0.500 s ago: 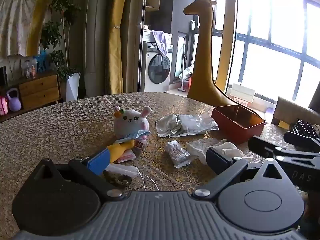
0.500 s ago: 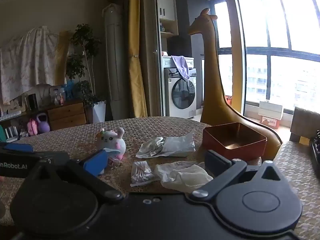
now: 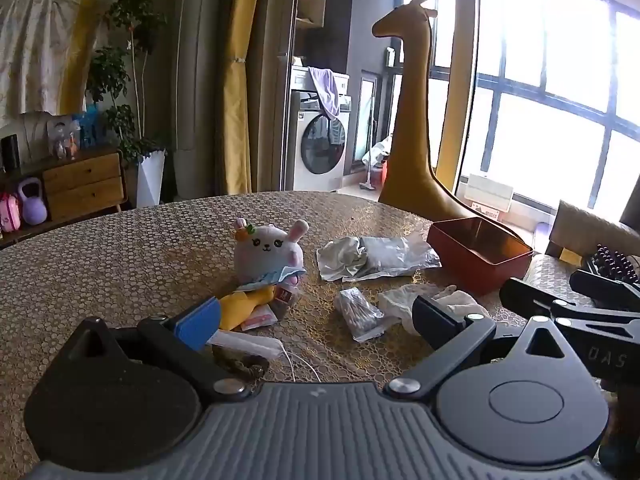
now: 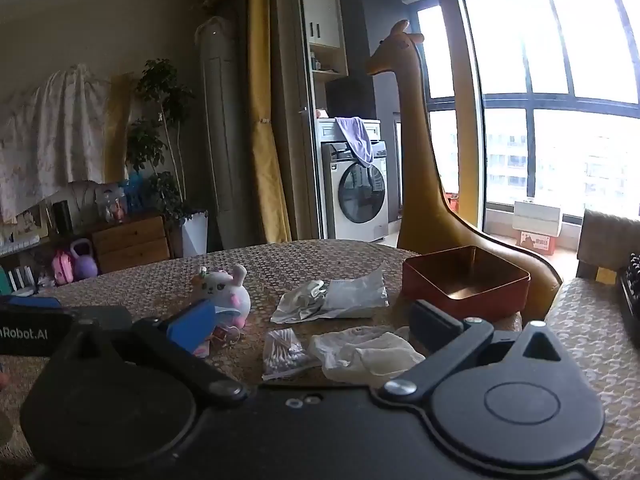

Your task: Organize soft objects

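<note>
- Where the soft things lie, mid-counter, a white plush bunny [image 3: 269,252] sits upright, with a yellow soft toy [image 3: 244,306] touching its near side.
- Right of the bunny lies a crumpled silver bag [image 3: 374,258]; nearer, a packet of cotton swabs [image 4: 285,352] rests just beside a white cloth glove [image 4: 366,354].
- An empty red-brown tin box [image 3: 478,254] stands at the far right of the patterned counter [image 3: 120,264], apart from the glove.
- Left gripper [image 3: 316,318] hangs above the near clutter, jaws spread wide, nothing between them.
- Right gripper [image 4: 312,326] likewise stands fully parted and empty, over the swabs and glove.
- Beyond the counter, a tall yellow giraffe figure [image 4: 416,152] stands by the window.
</note>
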`<action>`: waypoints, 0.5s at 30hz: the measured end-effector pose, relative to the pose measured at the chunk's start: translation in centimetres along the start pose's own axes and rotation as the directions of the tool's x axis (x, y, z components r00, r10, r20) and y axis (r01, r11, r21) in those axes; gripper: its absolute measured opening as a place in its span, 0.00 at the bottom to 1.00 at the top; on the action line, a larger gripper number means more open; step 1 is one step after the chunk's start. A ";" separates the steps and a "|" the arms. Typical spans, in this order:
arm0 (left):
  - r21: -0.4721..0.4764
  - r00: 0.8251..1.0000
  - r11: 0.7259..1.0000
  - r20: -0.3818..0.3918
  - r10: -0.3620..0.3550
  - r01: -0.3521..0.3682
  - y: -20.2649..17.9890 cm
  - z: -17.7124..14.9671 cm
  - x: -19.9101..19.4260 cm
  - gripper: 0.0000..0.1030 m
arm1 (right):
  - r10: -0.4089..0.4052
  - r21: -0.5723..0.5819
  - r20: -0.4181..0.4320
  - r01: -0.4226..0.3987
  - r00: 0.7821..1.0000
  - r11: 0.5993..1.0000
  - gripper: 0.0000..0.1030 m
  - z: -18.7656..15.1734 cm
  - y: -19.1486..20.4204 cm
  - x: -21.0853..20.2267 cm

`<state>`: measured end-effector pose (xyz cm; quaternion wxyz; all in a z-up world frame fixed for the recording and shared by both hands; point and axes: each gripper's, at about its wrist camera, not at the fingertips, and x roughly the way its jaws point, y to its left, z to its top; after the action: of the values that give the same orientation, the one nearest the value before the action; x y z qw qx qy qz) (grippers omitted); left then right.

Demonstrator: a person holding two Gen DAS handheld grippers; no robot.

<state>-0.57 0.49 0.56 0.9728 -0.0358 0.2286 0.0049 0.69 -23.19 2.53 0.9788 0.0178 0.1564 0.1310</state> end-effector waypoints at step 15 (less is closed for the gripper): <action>-0.001 1.000 1.000 0.004 0.002 -0.002 -0.1 0.2 -0.2 1.00 | 0.009 -0.010 0.000 -0.009 1.000 1.000 1.00 0.1 0.3 0.0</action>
<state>-0.67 0.41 0.82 0.9732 -0.0361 0.2270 0.0059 0.62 -22.92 2.63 0.9783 0.0136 0.1557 0.1362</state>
